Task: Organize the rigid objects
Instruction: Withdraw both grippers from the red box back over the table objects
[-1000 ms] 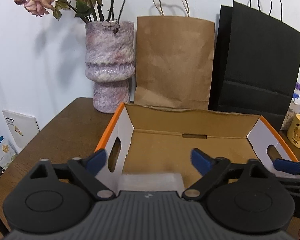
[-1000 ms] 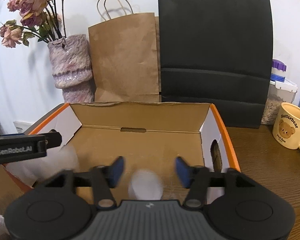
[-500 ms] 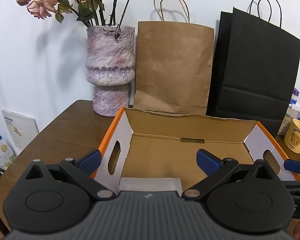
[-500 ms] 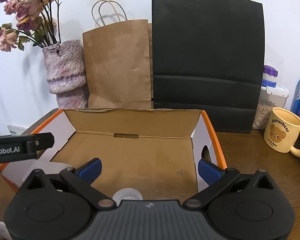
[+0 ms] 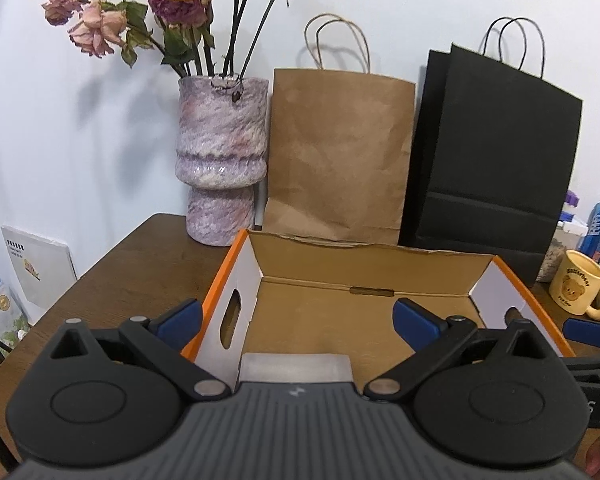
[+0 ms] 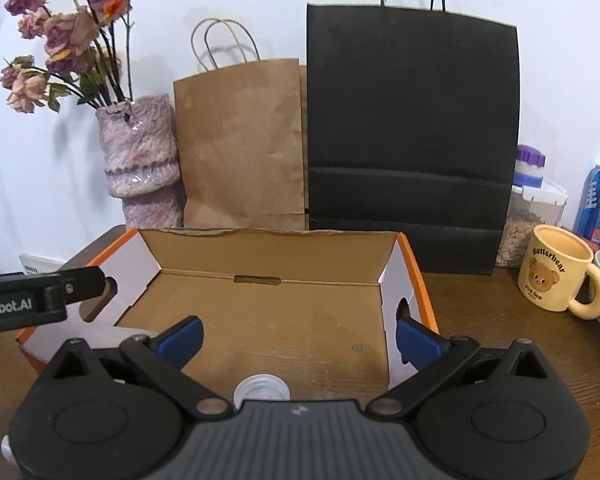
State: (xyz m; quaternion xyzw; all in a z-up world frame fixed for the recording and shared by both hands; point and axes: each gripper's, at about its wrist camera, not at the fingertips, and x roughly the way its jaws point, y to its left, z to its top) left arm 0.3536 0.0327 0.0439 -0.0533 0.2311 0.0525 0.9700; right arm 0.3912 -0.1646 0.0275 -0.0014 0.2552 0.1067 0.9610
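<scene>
Two grippers, both with jaws spread wide and nothing held.

Left gripper and right gripper both point down into one open box on the brown table. Inside the box are two things: one grey block near the left side, just under the left gripper, and one small clear round cap near the front, just under the right gripper. Neither one touches the blue fingers. Behind the box stand two paper bags, one brown bag and one black bag, and one purple vase with dry flowers. One yellow bear mug sits to the right.
</scene>
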